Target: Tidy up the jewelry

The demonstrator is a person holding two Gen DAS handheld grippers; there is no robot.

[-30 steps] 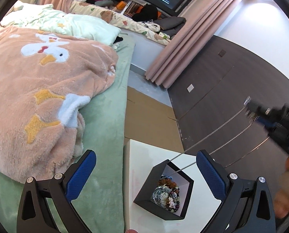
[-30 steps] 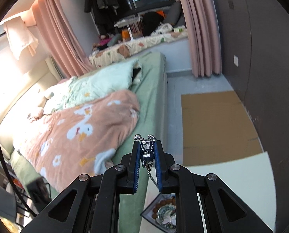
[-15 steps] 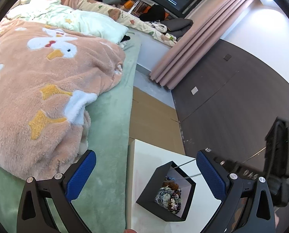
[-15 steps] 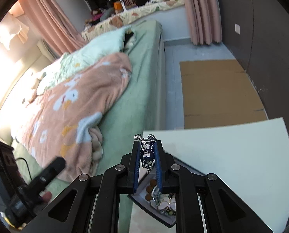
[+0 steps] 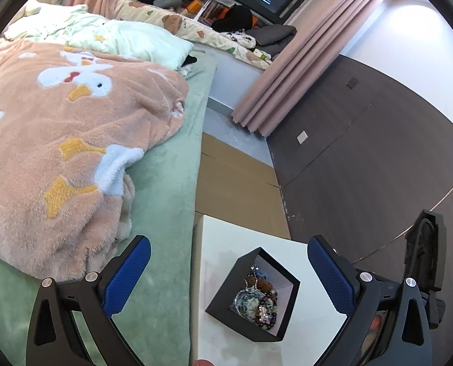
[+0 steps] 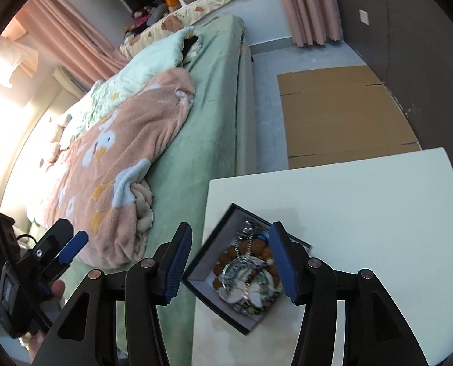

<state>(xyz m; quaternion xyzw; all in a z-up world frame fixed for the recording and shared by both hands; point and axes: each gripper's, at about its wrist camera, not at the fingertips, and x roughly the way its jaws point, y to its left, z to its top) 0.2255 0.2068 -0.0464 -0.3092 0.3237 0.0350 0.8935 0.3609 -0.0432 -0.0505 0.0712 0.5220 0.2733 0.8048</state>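
A black open box (image 5: pixel 252 297) with a white lining stands on a white table (image 5: pixel 226 238). It holds a heap of jewelry (image 5: pixel 258 300): beaded bracelets, a shell-like piece and a silver chain (image 6: pixel 247 234) lying on top. The box also shows in the right wrist view (image 6: pixel 208 250). My left gripper (image 5: pixel 226 271) is open and empty above the box. My right gripper (image 6: pixel 230 256) is open and empty just above the box, its jaws either side of the jewelry (image 6: pixel 247 271). The left gripper shows at the lower left of the right wrist view (image 6: pixel 71 244).
A bed with a green sheet (image 5: pixel 168 183) and a peach duck blanket (image 5: pixel 58 140) borders the table's left side. Flattened cardboard (image 6: pixel 342 113) lies on the floor beyond the table. A dark wall panel (image 5: pixel 363 158) and pink curtains (image 5: pixel 287 70) stand on the right.
My right gripper lowered over the box and opened, letting go of the silver chain, which now lies in the box. The left gripper stayed open.
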